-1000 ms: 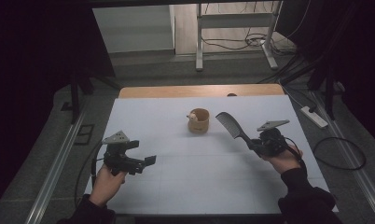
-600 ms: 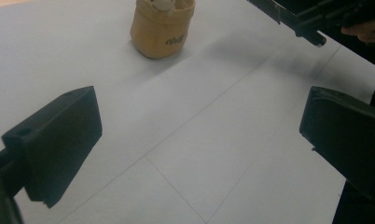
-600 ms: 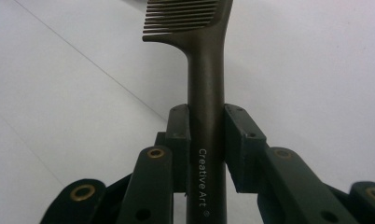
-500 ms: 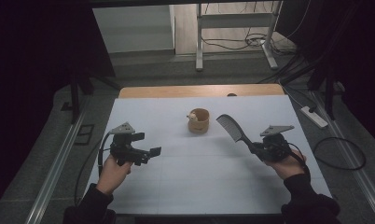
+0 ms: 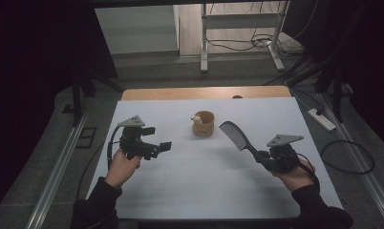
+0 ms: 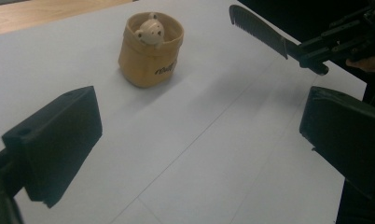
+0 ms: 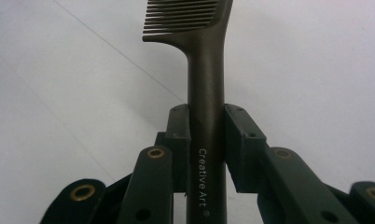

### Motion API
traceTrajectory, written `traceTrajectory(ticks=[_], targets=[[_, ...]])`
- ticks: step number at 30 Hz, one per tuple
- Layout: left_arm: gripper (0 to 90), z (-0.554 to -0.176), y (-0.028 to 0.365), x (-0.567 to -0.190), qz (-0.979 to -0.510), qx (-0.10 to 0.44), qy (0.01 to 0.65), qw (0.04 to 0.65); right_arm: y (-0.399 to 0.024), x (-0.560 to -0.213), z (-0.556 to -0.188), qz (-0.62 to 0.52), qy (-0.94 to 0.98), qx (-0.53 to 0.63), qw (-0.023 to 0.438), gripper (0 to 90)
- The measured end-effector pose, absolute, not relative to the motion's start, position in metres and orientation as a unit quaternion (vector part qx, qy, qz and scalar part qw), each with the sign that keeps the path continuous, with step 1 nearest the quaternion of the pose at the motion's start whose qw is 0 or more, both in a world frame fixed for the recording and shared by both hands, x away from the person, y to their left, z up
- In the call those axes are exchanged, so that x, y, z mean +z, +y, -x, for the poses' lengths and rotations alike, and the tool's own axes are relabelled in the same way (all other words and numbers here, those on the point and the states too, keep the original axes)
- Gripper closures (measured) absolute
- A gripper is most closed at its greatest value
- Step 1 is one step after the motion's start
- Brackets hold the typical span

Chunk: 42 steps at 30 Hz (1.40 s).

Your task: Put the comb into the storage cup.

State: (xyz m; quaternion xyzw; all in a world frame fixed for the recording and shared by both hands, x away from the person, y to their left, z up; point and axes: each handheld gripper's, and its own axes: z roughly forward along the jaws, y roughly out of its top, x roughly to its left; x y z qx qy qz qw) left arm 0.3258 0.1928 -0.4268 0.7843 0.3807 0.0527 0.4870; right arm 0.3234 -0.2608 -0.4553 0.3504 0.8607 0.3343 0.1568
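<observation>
- Biggest thing in play is the table (image 5: 180,191), covered by a white sheet with a strip of bare wood along its far edge.
- Both forearms come in from the near edge, dark sleeves showing, one hand well out to each side.
- On the person's left, the left hand (image 5: 119,164) holds the left gripper (image 5: 162,146) above the sheet, nose pointing toward the middle of the table. Its jaws stand wide apart with nothing between them; the left gripper view has one black pad at each side and white sheet in the gap.
- On the right, the right hand (image 5: 295,174) holds the right gripper (image 5: 262,156) angled up and toward the table's centre. Its jaws are pressed onto the handle of a dark comb (image 5: 234,135), one pad on each side of the shaft in the right gripper view.
- The comb rises off the sheet, its toothed end up near the cup but apart from it.
- That little tan cup (image 5: 203,123) stands upright at mid-table, between the two grippers, a small pale bear figure (image 6: 149,31) peeking over its rim.
- Writing: "Creative Art" runs in pale letters along the comb's handle. There's dark script low on the cup's side too, too small to read.
- Beyond the table: a grey floor, loose cables, a white power strip (image 5: 320,119) off to the right, and a metal stand's legs.
</observation>
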Motion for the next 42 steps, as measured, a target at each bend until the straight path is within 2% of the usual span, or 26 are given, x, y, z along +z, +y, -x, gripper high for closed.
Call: traceTrajectory(ticks=[13,22,42], targets=[[0.0,-0.34,0.168,-0.422,-0.79,0.038,0.359,0.495,-0.258,-0.45,-0.303,-0.327,0.862,0.351,0.164,72.2],[0.0,-0.334,0.154,-0.421,-0.795,0.026,0.345,0.498,-0.254,-0.449,-0.29,-0.31,0.866,0.359,0.159,72.1],[0.0,-0.325,0.156,-0.43,-0.81,0.008,0.333,0.483,-0.241,-0.45,-0.271,-0.261,0.88,0.364,0.162,72.1]])
